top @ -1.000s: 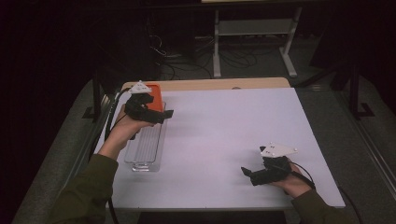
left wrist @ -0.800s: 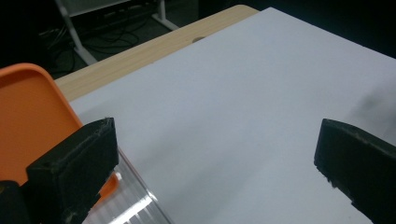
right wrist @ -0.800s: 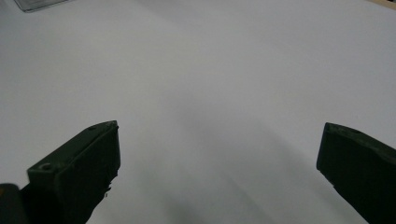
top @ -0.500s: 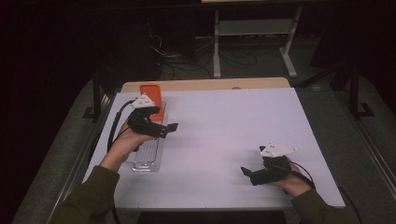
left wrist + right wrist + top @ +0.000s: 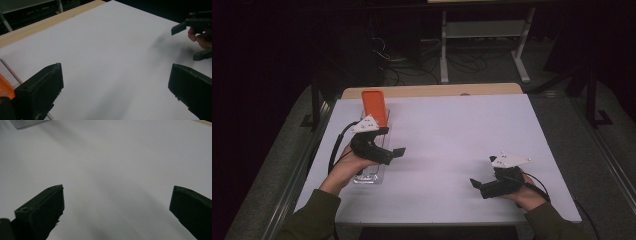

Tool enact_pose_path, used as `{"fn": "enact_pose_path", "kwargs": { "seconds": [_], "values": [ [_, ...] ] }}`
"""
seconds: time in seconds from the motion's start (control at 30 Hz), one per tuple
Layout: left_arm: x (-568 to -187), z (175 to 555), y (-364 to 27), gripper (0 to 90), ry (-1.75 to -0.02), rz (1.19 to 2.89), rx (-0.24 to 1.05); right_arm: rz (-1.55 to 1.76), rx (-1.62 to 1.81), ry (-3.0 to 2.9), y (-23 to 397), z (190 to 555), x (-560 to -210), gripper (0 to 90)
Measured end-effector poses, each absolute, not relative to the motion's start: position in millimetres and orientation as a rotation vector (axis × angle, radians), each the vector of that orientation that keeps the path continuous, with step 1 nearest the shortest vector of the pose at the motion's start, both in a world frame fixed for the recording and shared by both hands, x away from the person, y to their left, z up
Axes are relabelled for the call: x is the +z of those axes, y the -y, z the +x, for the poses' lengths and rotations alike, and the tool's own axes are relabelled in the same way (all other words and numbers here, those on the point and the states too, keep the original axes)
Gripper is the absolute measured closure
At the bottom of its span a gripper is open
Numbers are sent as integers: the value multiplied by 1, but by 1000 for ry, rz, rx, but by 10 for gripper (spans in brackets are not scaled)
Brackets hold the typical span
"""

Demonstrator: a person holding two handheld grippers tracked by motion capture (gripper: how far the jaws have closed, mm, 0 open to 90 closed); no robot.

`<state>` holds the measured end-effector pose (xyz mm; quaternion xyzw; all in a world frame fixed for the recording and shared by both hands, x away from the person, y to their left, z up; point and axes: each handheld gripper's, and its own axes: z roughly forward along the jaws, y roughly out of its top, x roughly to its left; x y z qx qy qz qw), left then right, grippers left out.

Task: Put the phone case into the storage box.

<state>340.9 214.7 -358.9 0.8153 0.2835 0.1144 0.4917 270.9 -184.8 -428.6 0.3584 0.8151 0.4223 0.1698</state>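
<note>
At table's left edge: lying flat, clear tray (image 5: 371, 170), orange lid (image 5: 374, 107) at far end, contents apparently nil. Hovering above, left gripper (image 5: 395, 151) released; right gripper (image 5: 477, 184) likewise released.

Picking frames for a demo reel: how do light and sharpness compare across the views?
High view: white table bright, room behind dark. Left gripper view: near jaws soft, right gripper casts a smudgy shadow. Right gripper view: even grey light, jaws blurred.

A white table (image 5: 452, 130) with a wooden far edge (image 5: 432, 90); beyond it, a metal stand (image 5: 484, 30).
</note>
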Motion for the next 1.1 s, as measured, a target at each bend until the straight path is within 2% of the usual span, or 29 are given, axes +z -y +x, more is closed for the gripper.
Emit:
{"fn": "enact_pose_path", "kwargs": {
  "seconds": [0.67,1.1],
  "values": [
    [-381,310,-223,0,-667,1979,229,976,1289,-2302,192,269,-410,0],
    [-396,304,-229,0,-659,1971,227,937,1319,-2304,192,266,-402,0]
  ]
}}
